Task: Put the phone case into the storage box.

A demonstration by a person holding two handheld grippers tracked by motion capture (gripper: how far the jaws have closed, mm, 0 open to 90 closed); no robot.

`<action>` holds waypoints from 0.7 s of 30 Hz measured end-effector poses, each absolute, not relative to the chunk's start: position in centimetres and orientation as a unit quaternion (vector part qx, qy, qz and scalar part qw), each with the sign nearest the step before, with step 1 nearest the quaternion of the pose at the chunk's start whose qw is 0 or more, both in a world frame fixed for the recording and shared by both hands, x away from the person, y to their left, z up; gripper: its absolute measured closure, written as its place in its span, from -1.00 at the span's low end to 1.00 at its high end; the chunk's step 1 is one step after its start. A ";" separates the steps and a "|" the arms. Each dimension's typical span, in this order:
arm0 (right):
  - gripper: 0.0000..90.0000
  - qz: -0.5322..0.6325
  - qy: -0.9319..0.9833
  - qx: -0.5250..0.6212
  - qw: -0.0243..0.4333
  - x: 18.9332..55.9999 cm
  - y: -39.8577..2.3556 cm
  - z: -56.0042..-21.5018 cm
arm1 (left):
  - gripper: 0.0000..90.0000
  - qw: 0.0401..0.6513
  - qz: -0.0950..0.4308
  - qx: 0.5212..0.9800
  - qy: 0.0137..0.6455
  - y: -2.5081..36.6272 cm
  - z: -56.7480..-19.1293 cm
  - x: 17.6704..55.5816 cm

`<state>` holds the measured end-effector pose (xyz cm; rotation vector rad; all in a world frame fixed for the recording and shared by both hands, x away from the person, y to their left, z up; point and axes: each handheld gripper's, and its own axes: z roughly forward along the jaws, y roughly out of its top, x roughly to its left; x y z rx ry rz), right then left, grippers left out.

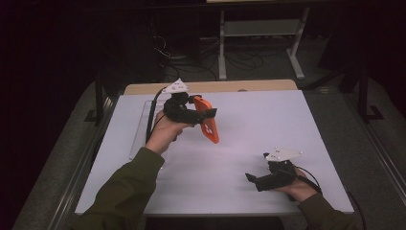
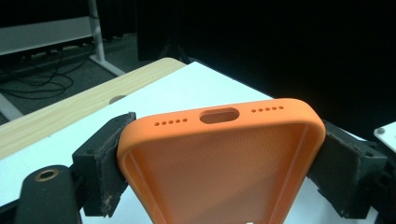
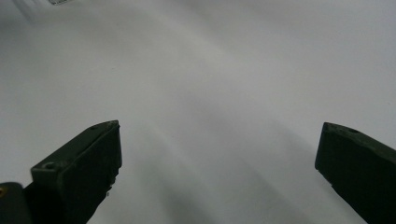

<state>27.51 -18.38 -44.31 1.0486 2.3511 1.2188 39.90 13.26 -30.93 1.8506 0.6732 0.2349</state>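
An orange phone case hangs in the air over the middle of the white table, clamped across its width by my left gripper. In the left gripper view the case shows its hollow inside, with the port cut-out and speaker holes at its top edge, and a black pad presses on each side. My right gripper rests low near the table's front right, pointing left. Its jaws stand wide apart with nothing between them, over bare white tabletop.
A clear flat tray lies on the table's left part under my left forearm. A wooden strip runs along the far edge. Beyond it the floor is dark, with cables and a white frame's legs.
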 end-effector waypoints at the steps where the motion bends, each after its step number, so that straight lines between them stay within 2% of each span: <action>1: -1.00 0.424 0.817 0.364 0.146 27.5 -18.4 -44.3 | -0.66 0.544 0.100 0.783 0.284 13.4 -30.9 40.0; 21: -1.00 0.423 0.817 0.364 0.145 27.5 -18.4 -44.3 | -0.66 0.529 0.158 0.774 0.311 15.6 -29.7 42.7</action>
